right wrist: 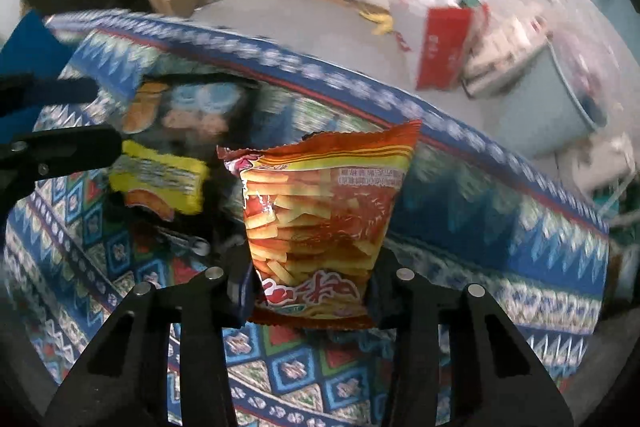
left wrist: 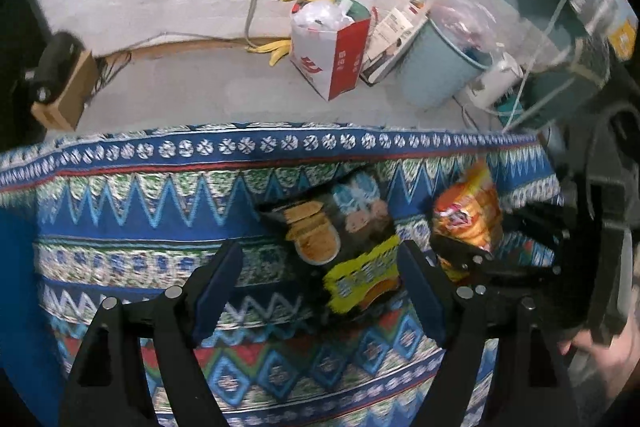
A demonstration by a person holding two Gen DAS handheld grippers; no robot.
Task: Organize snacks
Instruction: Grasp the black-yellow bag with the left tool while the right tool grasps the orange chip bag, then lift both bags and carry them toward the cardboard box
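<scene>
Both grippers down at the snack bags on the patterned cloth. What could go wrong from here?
1. The right gripper pinches only the bottom end of the orange snack bag; the crinkly film may slip out when it is lifted.
2. The left gripper is open around the dark snack bag, whose yellow end sits beside one finger; closing could catch just that corner.
3. The two grippers are close together and might collide.

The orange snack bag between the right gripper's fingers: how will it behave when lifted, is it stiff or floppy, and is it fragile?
The orange snack bag is a thin, glossy film pouch, so it will probably flex and could slip. It looks puffed with air, so likely light for its size. The right gripper pinches its lower part; the printed sticks suggest brittle contents that a hard squeeze may crush.
</scene>
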